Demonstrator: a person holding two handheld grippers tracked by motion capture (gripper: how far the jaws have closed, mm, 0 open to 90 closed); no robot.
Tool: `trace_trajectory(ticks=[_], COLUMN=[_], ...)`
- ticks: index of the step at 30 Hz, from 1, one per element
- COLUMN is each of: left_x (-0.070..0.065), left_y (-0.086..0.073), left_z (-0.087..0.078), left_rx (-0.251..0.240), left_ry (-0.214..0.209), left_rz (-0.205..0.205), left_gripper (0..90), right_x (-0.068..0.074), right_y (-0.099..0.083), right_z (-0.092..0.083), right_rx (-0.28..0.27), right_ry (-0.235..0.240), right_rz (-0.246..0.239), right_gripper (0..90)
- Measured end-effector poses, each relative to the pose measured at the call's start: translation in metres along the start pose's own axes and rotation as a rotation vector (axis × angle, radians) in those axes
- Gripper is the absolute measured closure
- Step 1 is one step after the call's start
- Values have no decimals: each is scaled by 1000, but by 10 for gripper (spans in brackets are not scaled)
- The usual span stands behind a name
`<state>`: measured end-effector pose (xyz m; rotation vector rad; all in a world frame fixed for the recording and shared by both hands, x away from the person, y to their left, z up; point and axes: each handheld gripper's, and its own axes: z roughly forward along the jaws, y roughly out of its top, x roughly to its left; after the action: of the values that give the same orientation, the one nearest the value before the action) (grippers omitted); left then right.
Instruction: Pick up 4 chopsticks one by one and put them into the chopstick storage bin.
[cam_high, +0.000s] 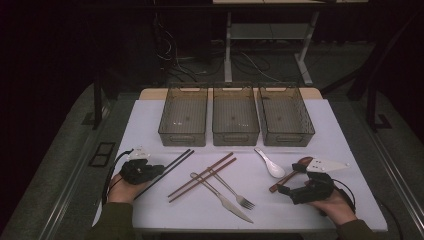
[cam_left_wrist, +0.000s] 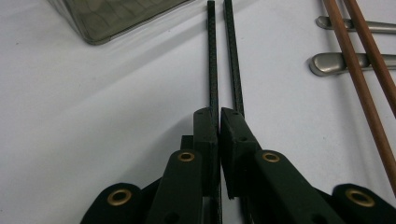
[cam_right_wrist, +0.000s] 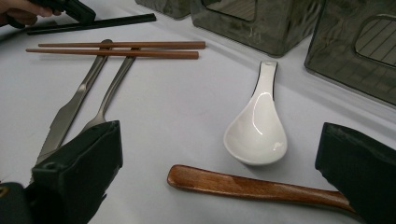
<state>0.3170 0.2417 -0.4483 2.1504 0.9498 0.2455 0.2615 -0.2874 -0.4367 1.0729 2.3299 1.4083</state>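
Left gripper (cam_left_wrist: 219, 114): jaws clamped on one black chopstick (cam_left_wrist: 213, 56). Right gripper (cam_right_wrist: 219, 154): jaws wide, straddling wooden spoon (cam_right_wrist: 252, 186) on counter (cam_right_wrist: 177, 121).

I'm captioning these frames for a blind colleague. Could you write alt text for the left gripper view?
The left gripper has its two black jaws nearly closed on one of the black chopsticks, which run away from the camera across a white table. A clear grey bin sits top left; brown chopsticks cross two metal handles at right.
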Motion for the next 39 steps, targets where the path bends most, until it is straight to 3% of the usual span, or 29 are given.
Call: trace_trajectory(ticks=[22, 39], left_x=[-2, -14], left_y=[5, 14], left_z=[-8, -16], left_rx=[2, -6], left_ry=[-4, -32], left_rz=[0, 18], left_gripper=[850, 850], right_x=[0, 0], right_y=[0, 0], right_z=[-1, -1], right_rx=[1, 0], right_ry=[0, 0], right_rz=[1, 1], right_gripper=[4, 5])
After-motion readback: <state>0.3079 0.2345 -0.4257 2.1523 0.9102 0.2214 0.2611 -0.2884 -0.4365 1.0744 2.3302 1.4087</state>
